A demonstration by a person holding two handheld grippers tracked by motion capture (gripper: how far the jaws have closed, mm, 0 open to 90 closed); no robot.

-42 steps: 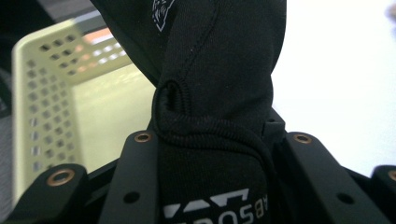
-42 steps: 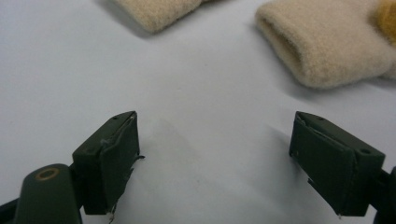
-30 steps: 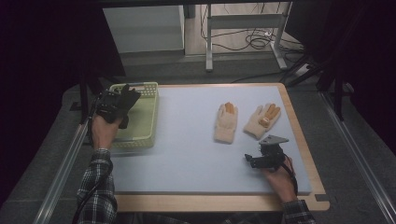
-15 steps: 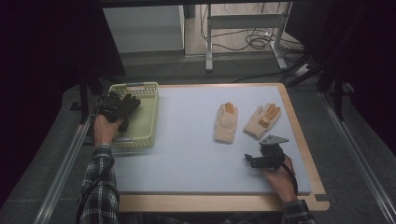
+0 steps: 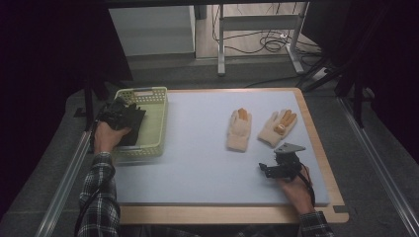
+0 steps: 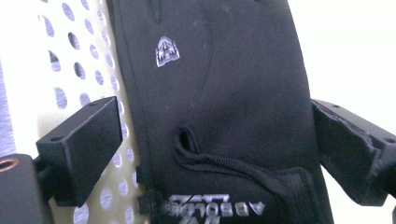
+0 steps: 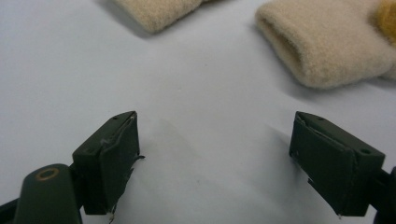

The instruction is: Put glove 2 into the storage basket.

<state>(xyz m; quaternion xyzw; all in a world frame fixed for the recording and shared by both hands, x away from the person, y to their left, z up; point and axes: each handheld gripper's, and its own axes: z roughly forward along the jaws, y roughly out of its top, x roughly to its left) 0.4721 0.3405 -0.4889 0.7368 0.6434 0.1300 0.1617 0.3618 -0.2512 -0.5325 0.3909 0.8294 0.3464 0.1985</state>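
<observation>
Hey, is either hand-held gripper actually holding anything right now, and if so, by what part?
Nothing is held. The left hand-held gripper has just been opening; its jaws stand apart around the black glove's cuff in the green basket. The right hand-held gripper is open over the table.

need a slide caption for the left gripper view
Left gripper open over a black glove lying in the perforated green basket, jaws just opened and standing clear on either side.

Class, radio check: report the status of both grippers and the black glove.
Left gripper jaws just opened, black glove lying loose between them in green basket. Right gripper open over table, short of beige gloves. Nothing in the way.
</observation>
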